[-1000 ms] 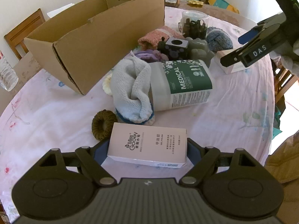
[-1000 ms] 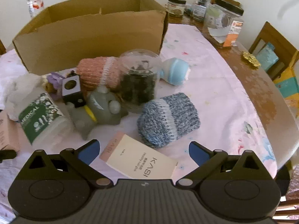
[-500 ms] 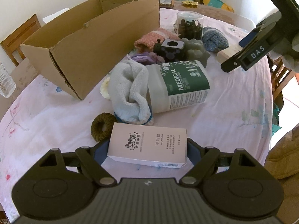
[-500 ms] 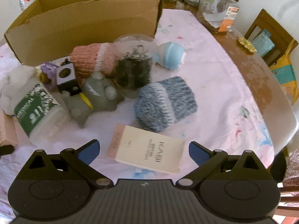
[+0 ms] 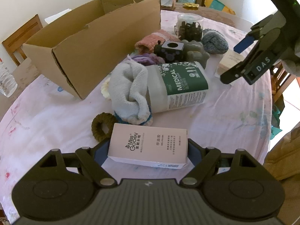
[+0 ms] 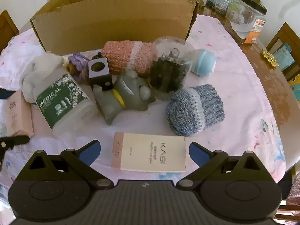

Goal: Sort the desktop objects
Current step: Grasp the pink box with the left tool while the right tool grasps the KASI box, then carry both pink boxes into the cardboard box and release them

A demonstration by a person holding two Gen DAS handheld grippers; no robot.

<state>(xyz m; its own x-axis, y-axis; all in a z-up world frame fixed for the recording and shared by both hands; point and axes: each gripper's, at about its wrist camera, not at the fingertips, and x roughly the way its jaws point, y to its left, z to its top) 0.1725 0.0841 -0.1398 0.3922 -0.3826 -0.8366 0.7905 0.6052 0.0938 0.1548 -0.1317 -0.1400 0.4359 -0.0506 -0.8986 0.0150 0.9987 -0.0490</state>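
Observation:
My left gripper [image 5: 148,150] is shut on a pink "Miss Gooey" box [image 5: 150,146], its pads against the two short ends, low over the pink tablecloth [image 5: 46,116]. My right gripper [image 6: 144,150] is open around a cream "KASI" box [image 6: 150,153] that lies flat, with a gap at each end. In the left wrist view the right gripper [image 5: 235,63] hangs over that KASI box [image 5: 227,63]. An open cardboard box [image 6: 112,22] stands at the back.
Between the grippers lie a "MEDICAL" cotton tub [image 5: 178,86], a white sock [image 5: 129,90], a brown scrunchie [image 5: 102,127], a grey toy [image 6: 125,97], a black cube [image 6: 99,71], a clear jar [image 6: 170,69], and pink [image 6: 129,56] and blue [image 6: 195,110] rolled socks. Chairs ring the table.
In the right wrist view the KASI box has gone from skewed to square between the open fingers. The pink box has stayed fixed in my left gripper.

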